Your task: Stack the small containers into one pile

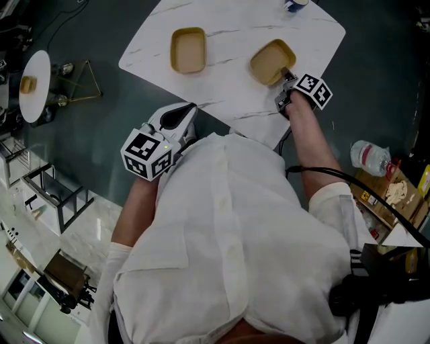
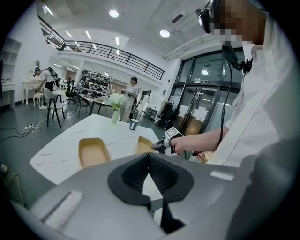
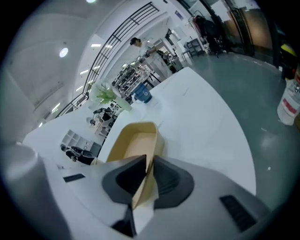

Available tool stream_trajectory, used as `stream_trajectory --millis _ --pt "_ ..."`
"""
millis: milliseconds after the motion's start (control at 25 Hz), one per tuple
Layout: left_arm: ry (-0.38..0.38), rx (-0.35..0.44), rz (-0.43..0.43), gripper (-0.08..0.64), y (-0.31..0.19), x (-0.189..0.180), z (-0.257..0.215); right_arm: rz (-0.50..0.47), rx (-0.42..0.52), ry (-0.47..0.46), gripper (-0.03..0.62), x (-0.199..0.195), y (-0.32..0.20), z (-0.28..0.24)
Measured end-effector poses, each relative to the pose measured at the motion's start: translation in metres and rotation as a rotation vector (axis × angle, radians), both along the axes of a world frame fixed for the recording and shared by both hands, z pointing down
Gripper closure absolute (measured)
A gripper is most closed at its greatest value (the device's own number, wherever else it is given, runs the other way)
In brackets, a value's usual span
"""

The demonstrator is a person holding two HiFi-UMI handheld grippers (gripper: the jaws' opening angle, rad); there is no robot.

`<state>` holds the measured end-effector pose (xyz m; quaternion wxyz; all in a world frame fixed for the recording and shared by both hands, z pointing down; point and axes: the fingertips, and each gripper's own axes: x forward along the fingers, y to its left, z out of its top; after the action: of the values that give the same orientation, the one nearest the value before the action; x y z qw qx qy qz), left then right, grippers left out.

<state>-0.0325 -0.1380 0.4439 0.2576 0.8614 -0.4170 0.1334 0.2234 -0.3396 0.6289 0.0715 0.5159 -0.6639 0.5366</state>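
Observation:
Two shallow tan containers lie apart on the white marble table (image 1: 228, 87). The left container (image 1: 188, 50) (image 2: 93, 151) sits flat and free. The right container (image 1: 272, 60) (image 3: 136, 140) has its near wall pinched between the jaws of my right gripper (image 1: 287, 77) (image 3: 149, 176), which is shut on it. That grip also shows from the side in the left gripper view, at the right container (image 2: 144, 144). My left gripper (image 1: 190, 111) (image 2: 149, 164) hovers off the table's near edge, close to the body, jaws together with nothing between them.
A blue cup (image 1: 293, 4) (image 3: 143, 95) stands at the table's far edge, with a vase of flowers (image 2: 116, 115) close to it. A water bottle (image 1: 369, 158) and a cardboard box sit on the floor to the right. A small round side table (image 1: 33, 84) is at the left.

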Motion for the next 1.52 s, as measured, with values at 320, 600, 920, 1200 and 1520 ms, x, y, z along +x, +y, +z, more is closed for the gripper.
stream_trajectory --millis 320,600,920,1200,1520 --pt "0.020 0.010 0.008 0.554 -0.003 -0.029 -0.001 -0.150 0.028 0.181 0.574 -0.013 0.002 0.001" --pt "0.045 0.022 0.014 0.553 -0.003 -0.058 -0.002 -0.176 0.052 0.229 0.576 -0.026 0.010 -0.012" --pt "0.079 0.049 0.040 0.554 -0.001 -0.086 -0.004 -0.183 0.087 0.219 0.577 -0.058 0.017 -0.043" --pt "0.102 0.069 0.061 0.554 0.008 -0.116 -0.003 -0.229 0.116 0.201 0.577 -0.113 0.025 -0.073" --pt "0.118 0.069 0.055 0.554 0.028 -0.154 -0.003 -0.271 0.114 0.171 0.577 -0.182 0.028 -0.086"
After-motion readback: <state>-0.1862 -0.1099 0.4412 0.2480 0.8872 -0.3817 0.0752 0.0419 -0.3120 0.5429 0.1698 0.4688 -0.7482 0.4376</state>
